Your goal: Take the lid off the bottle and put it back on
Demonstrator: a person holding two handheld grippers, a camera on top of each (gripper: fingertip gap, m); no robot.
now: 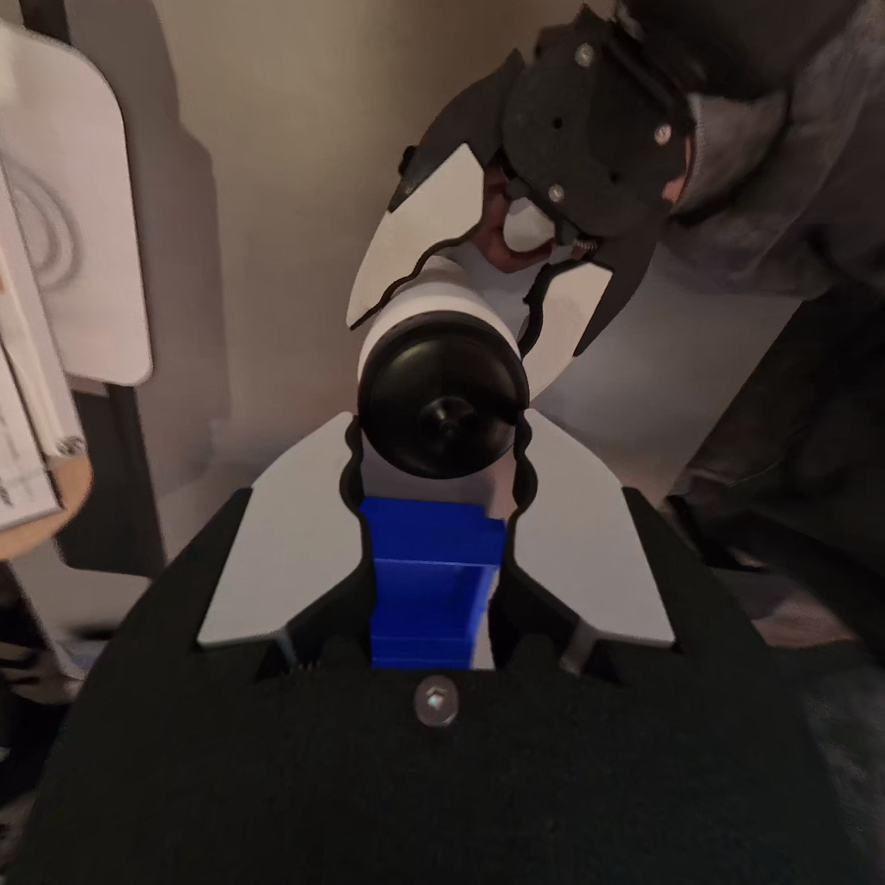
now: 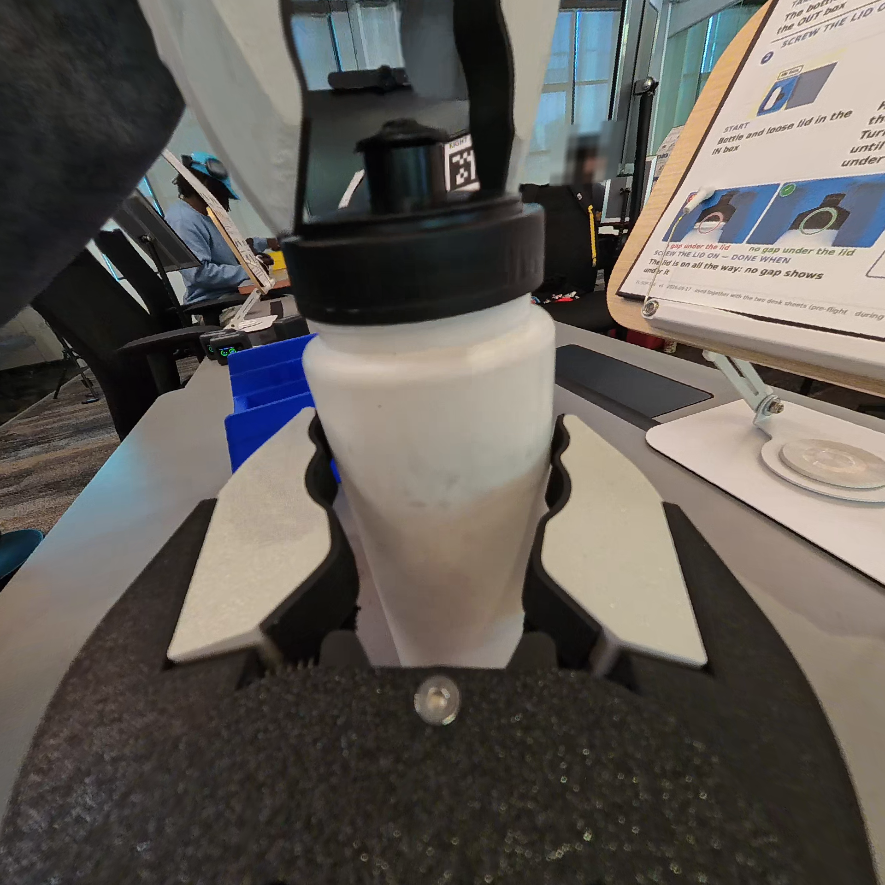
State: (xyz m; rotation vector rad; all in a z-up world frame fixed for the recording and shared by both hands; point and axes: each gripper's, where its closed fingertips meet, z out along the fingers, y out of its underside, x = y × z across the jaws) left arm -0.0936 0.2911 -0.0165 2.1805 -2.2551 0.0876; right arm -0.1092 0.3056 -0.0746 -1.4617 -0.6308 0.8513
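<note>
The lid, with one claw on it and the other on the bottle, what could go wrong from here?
1. The left claw grips the lid only with its fingertips, so it may slip while twisting.
2. The right claw holds the bottle low on its smooth body; the bottle could spin instead of the lid.

Not spelling any of it out, just where the writing is sitting. In the right wrist view, a white instruction sheet [image 2: 790,201] is leaning on a wooden-backed stand at about 2 o'clock. It's carrying black printed lines, one red and one green caption under blue photos, and a small numbered blue circle. At 12 o'clock, just behind the black lid [image 2: 416,258], a black-and-white square marker tag [image 2: 462,165] is showing a tiny word above its pattern. In the left wrist view, a white printed card [image 1: 19,455] at 9 o'clock is blurring out, unreadable.
</note>
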